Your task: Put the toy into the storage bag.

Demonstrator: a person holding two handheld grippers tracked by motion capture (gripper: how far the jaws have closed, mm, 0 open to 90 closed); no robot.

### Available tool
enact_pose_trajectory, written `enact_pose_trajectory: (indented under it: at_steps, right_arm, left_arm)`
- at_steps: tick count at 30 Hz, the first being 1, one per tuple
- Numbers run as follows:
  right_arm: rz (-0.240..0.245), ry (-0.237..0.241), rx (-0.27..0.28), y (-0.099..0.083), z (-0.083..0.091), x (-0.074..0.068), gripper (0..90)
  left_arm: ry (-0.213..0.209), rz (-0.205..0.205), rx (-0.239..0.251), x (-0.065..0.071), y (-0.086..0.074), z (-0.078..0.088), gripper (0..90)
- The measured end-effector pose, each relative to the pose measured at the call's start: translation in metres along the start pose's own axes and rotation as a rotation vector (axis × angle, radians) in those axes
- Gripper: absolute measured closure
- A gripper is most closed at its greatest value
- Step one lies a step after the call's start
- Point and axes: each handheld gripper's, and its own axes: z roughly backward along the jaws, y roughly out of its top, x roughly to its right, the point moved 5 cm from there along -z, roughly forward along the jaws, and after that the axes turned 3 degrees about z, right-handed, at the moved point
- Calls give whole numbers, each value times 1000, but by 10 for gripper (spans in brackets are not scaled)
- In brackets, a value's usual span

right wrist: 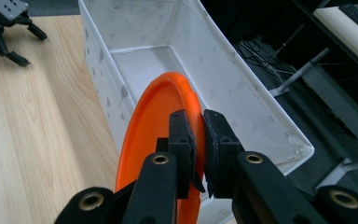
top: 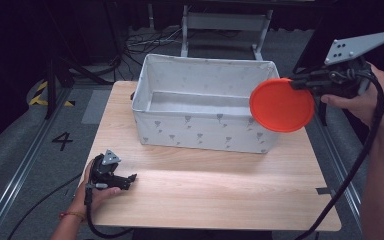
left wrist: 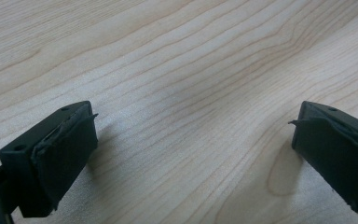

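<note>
An orange round plate point(top: 281, 105) hangs in the air on edge at the right end of a white fabric box point(top: 205, 131). My right gripper point(top: 296, 83) is shut on the plate's rim, coming in from the right. In the right gripper view the two jaws pinch the plate point(right wrist: 144, 126) at its edge, where the right gripper point(right wrist: 198, 127) sits over the box's near corner. My left gripper point(top: 129, 181) rests low on the wooden table point(top: 205, 197) at the front left, and the left gripper point(left wrist: 193, 140) stands open with only bare wood between its jaws.
The box point(right wrist: 242, 70) has nothing visible inside and stands at the back of the table. The left gripper point(right wrist: 4, 28) lies far off on the wood. Dark floor, cables and a metal frame point(top: 225, 22) surround the table.
</note>
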Motion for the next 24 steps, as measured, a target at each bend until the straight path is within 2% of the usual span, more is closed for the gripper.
enact_pose_trajectory:
  at_steps: [10, 14, 19, 24]
  right_arm:
    - [-7, -5, -12, 15, -29, 28, 829]
    - [-17, -48, -17, 21, -42, 40, 828]
    - [-55, -69, -18, 18, -59, 55, 828]
    - [-69, -60, -28, 11, -72, 60, 828]
  left_arm:
    - [-6, -1, -3, 0, 0, 0, 4]
    - [-4, -4, 0, 0, 0, 0, 4]
    - [-4, -4, 0, 0, 0, 0, 4]
    - [-8, -3, -2, 0, 0, 0, 4]
